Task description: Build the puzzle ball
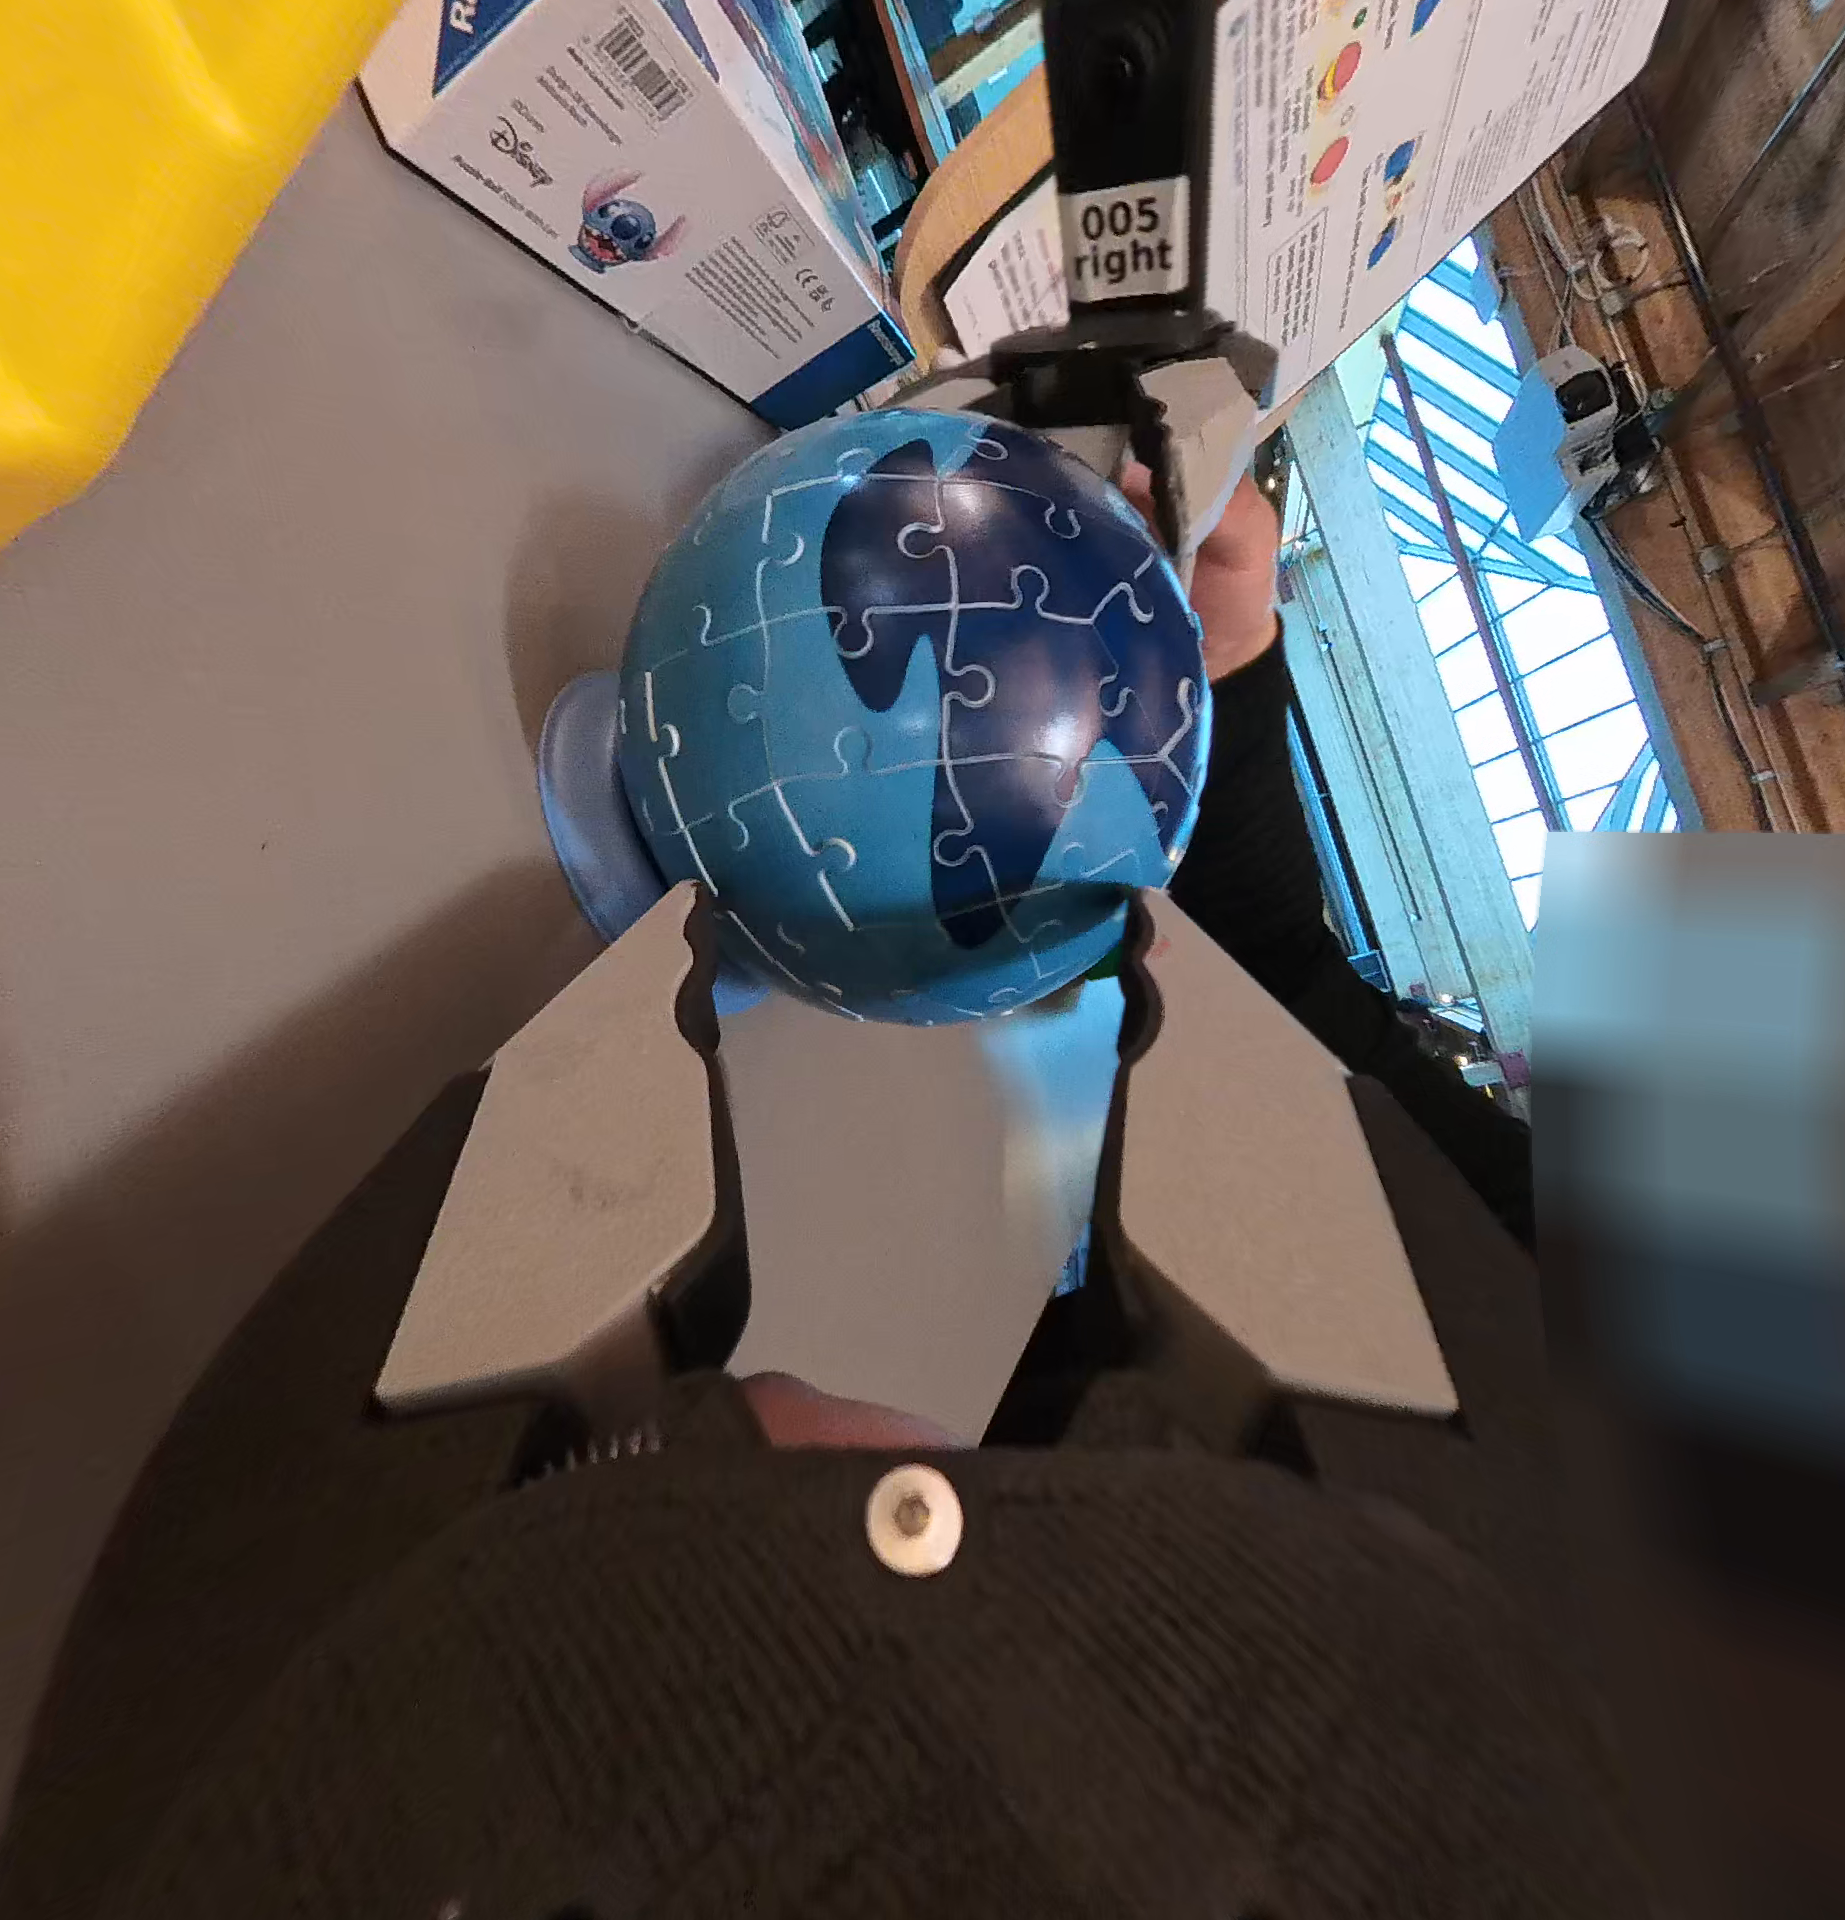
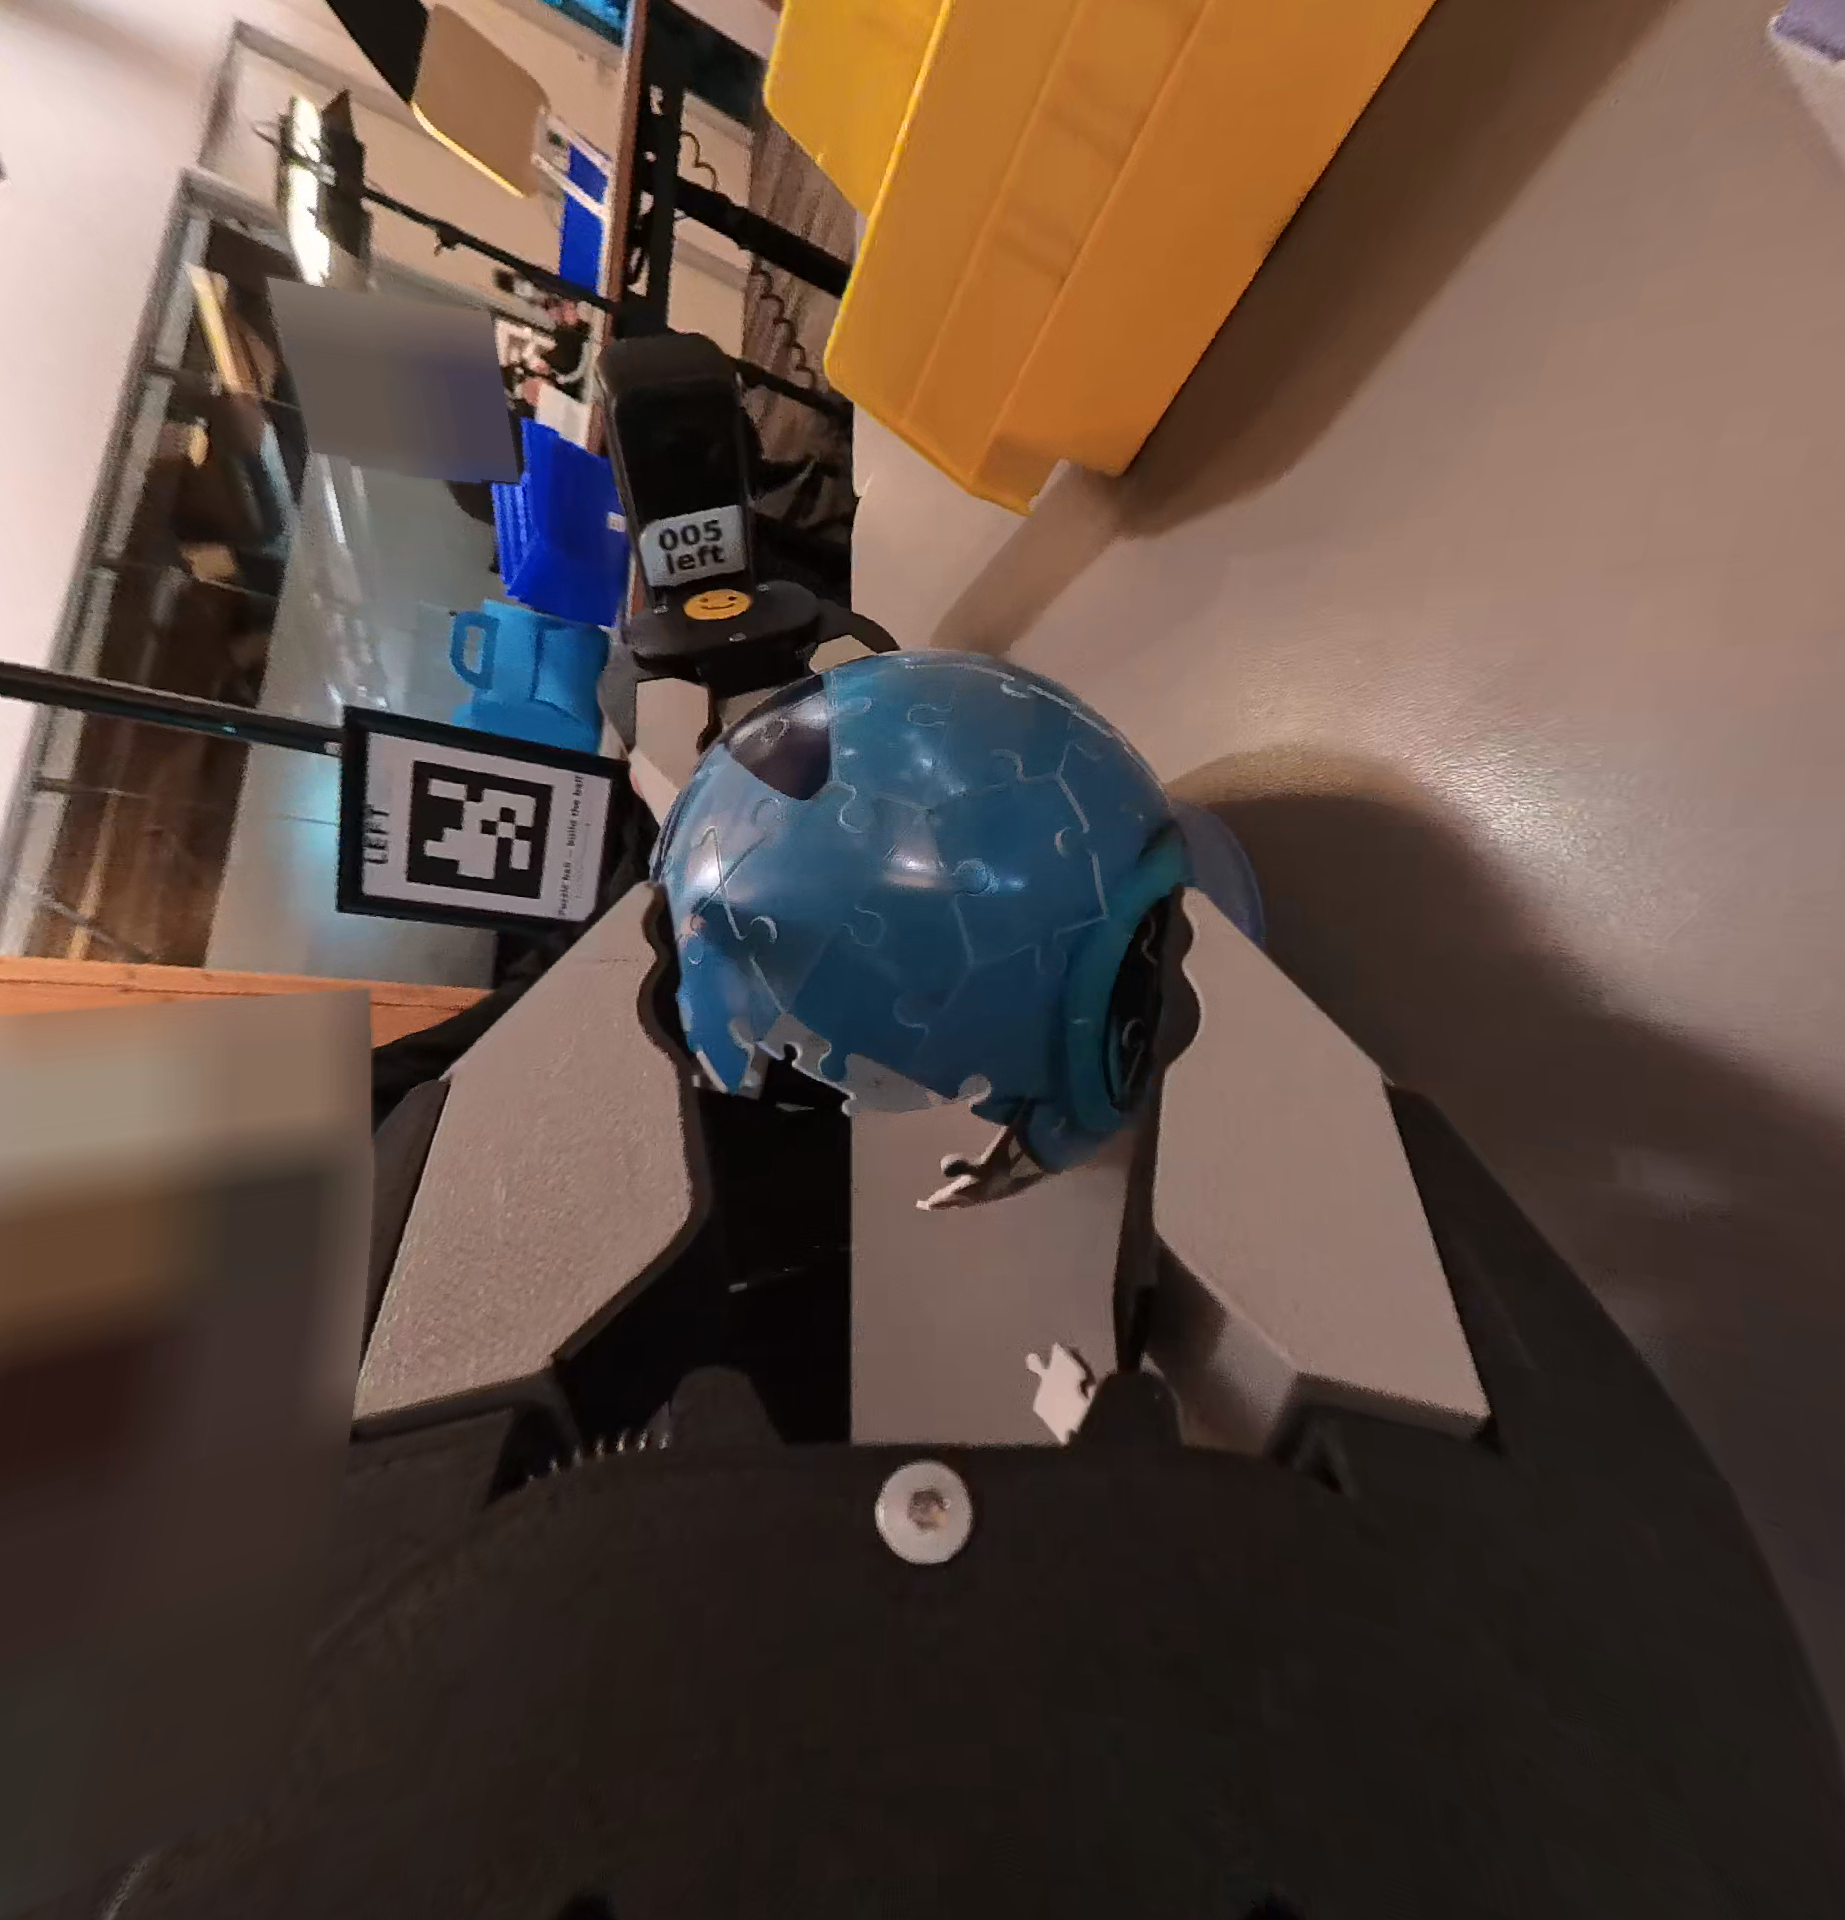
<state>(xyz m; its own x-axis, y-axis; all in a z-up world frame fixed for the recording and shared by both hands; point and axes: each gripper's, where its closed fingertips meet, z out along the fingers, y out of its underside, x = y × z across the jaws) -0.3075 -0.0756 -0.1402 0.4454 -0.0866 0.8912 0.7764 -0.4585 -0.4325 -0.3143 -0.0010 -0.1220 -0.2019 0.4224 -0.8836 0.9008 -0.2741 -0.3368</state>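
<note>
Item: we hold the blue puzzle ball (image 1: 913,717) above the grey table (image 1: 274,623), on its pale blue stand (image 1: 585,800). Gaps remain in its shell. Left gripper (image 1: 918,914) jaws clamp its near side; right gripper (image 2: 918,935) jaws clamp the opposite side. Loose white piece (image 2: 1058,1387) below. Nearby: yellow bin (image 2: 1053,239), puzzle box (image 1: 637,177).

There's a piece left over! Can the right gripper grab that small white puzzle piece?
Probably not yet: the right gripper is closed on the shiny blue puzzle ball, and the small white puzzle piece lies on the grey table behind its fingertips, near its base.
</note>
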